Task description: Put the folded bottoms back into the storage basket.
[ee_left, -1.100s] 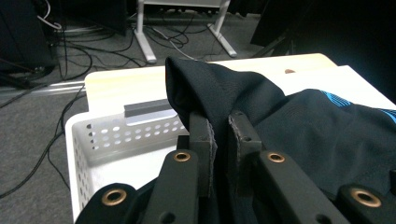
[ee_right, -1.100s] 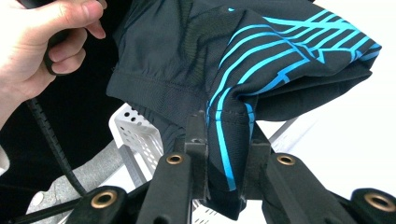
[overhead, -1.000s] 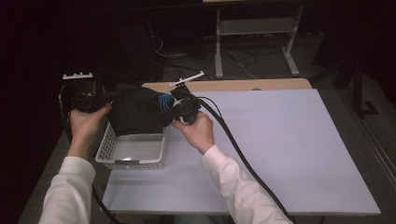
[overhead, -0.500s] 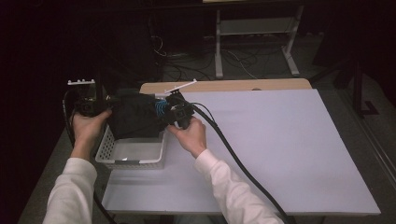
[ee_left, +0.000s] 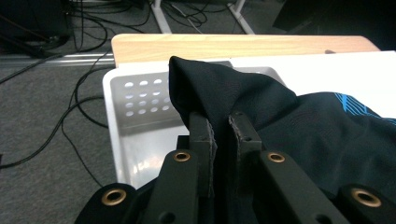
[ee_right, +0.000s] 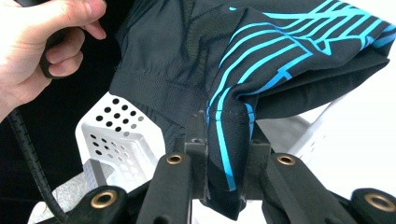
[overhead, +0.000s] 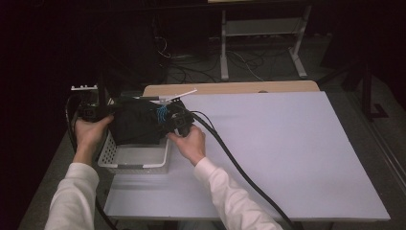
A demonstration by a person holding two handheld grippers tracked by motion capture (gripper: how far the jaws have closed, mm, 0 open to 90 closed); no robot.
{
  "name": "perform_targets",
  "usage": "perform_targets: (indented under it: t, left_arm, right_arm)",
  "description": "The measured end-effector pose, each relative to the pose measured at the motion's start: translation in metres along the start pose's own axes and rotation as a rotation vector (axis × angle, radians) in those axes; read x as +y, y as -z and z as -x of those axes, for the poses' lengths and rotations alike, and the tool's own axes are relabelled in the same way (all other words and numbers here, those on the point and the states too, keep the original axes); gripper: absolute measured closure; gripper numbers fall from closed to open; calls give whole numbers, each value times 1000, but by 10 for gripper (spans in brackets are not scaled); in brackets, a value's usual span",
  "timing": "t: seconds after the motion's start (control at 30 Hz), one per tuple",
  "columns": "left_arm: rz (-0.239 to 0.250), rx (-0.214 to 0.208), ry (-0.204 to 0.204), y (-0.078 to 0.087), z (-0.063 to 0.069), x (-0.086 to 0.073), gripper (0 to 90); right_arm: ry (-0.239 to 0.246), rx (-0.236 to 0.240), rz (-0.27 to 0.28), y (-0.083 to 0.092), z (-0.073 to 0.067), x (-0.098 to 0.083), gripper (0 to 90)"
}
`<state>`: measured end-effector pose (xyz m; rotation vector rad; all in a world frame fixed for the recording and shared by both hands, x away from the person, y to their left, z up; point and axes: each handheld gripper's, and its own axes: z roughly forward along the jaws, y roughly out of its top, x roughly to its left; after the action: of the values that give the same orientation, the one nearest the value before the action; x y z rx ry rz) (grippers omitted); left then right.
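No brand name or readable writing shows on the black garment [overhead: 137, 123]; it carries only a pattern of bright blue lines [ee_right: 261, 51]. The garment hangs between both tongs, just above the white perforated basket [overhead: 135, 159] at the left edge of the table [overhead: 287, 153]. The left gripper [ee_left: 223, 133] has its jaws pressed together on a fold of the cloth, and the right gripper [ee_right: 224, 140] pinches the hem with the blue lines. Behind the table, cables [overhead: 239, 60] and a metal stand [overhead: 261, 33] are on the dark floor.
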<state>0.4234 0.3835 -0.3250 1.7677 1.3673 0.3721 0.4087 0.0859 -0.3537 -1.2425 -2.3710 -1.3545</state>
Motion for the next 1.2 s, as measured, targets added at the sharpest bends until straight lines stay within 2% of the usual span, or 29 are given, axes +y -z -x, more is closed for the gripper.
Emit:
perform_targets:
  t: [0.2, 0.6, 0.87, 1.03, 1.07, 1.1, 1.13, 1.2]
  left_arm:
    - [-4, 4, 31, -7, -9, -5, 805]
    - [-34, 23, 29, -13, -15, -9, 804]
    - [-45, 13, 39, -17, -20, -10, 802]
    - [-57, 13, 40, -21, -19, -11, 798]
    - [-66, 21, 35, -22, -18, -11, 796]
    - [-76, 32, 27, -23, -18, -11, 784]
    - [-77, 40, 31, -23, -18, -11, 784]
    - [-67, 32, 54, -22, -19, -13, 736]
  right_arm:
    - [-6, -12, -1, -11, 2, -3, 759]
    - [-15, -12, -10, -24, 6, -5, 759]
    - [-6, -19, -12, -27, 5, -6, 759]
    - [-20, -24, -24, -29, 9, -6, 755]
    - [-21, -27, -29, -31, 10, -6, 747]
    - [-40, -14, -53, -33, 12, -5, 670]
    - [-40, -14, -53, -33, 12, -5, 670]
    - [-57, 0, -54, -32, 15, -4, 575]
